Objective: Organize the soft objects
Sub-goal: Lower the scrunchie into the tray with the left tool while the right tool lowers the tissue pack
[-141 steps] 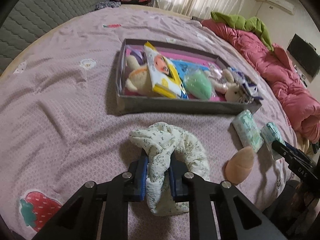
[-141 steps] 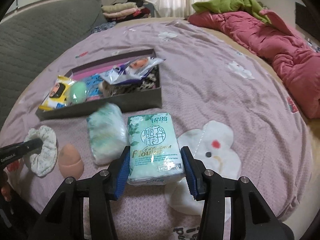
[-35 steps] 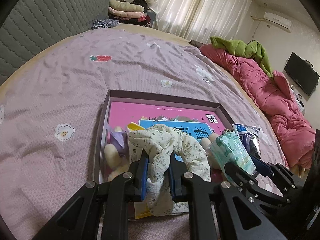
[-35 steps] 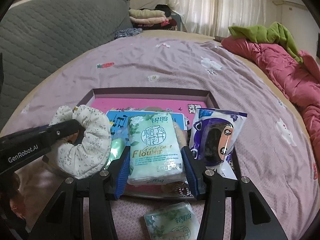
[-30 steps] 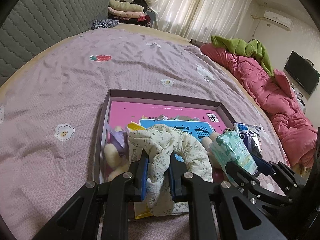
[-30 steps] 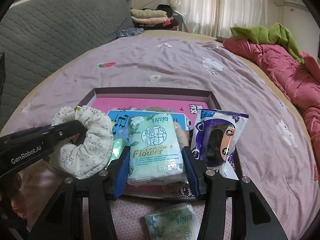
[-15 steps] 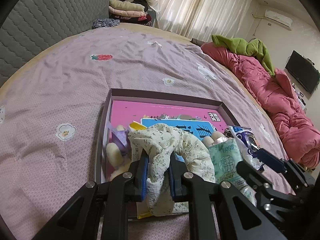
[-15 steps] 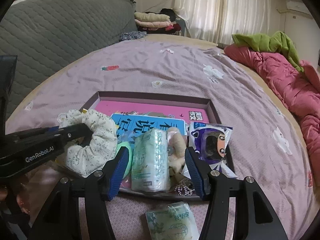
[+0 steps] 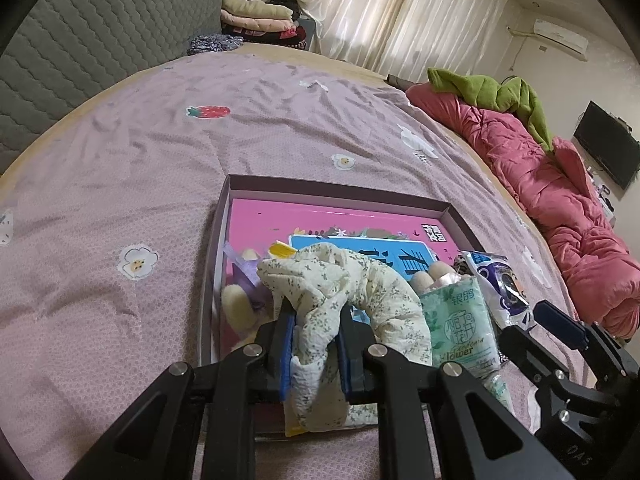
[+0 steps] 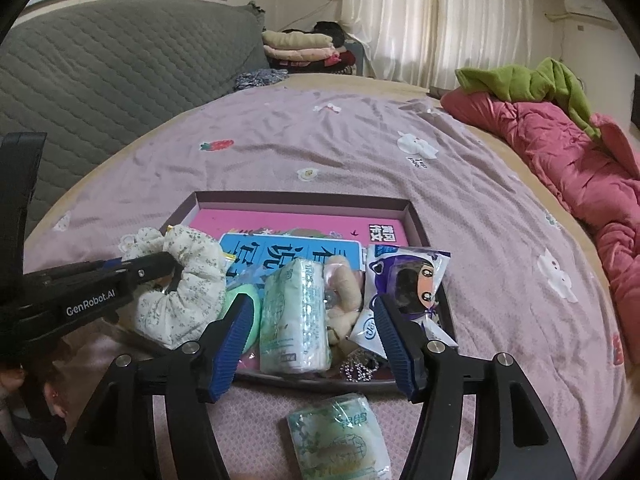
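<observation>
My left gripper (image 9: 314, 330) is shut on a cream floral scrunchie (image 9: 352, 292) and holds it over the near left part of the shallow grey box (image 9: 332, 190). It also shows in the right wrist view (image 10: 180, 292). My right gripper (image 10: 314, 322) is open. A green tissue pack (image 10: 294, 320) rests on its side in the box between the open fingers, and shows in the left wrist view (image 9: 460, 324). The box (image 10: 300, 198) holds a pink book, a plush toy (image 10: 344, 284) and a purple cartoon packet (image 10: 404, 280).
A second green tissue pack (image 10: 340, 436) lies on the purple bedspread in front of the box. A pink quilt (image 10: 580, 160) with a green cloth lies along the right. A grey headboard and folded clothes (image 10: 300, 46) are at the back.
My right gripper has opened and let the tissue pack go into the box, where it tipped onto its side. My left gripper still holds the scrunchie over the box.
</observation>
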Demonstrator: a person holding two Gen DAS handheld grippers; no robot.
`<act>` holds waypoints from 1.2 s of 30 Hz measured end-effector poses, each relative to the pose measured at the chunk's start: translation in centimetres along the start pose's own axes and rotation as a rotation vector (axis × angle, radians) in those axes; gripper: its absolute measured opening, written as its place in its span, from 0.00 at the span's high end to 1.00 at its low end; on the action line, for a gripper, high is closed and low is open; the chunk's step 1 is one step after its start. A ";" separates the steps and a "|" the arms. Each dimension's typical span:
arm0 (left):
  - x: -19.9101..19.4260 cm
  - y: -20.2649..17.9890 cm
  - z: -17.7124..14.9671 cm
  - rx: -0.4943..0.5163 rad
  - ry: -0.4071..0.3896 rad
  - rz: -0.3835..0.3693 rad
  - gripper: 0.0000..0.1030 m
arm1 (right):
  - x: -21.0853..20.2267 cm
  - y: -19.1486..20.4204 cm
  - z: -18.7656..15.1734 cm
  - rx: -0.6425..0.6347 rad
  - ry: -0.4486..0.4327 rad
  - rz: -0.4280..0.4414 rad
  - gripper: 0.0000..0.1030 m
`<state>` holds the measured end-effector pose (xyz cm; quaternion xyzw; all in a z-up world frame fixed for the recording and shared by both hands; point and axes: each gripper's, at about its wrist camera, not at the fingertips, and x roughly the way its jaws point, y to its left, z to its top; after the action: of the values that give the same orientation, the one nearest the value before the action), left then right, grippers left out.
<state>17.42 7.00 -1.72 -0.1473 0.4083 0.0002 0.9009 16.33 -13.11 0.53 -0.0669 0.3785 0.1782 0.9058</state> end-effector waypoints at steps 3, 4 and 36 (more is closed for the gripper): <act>0.0 -0.1 0.0 0.001 0.000 -0.001 0.82 | -0.1 -0.1 0.0 0.004 0.003 -0.005 0.37; 0.0 0.0 0.0 0.002 0.001 0.000 0.82 | -0.2 -0.2 -0.1 0.005 0.004 -0.006 0.37; -0.4 1.3 0.6 -0.025 -0.027 0.002 0.52 | 0.0 -0.7 -0.4 0.006 0.019 -0.036 0.34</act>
<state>17.42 8.43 -1.37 -0.1579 0.3963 0.0081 0.9044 16.33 -13.83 0.20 -0.0726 0.3864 0.1601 0.9054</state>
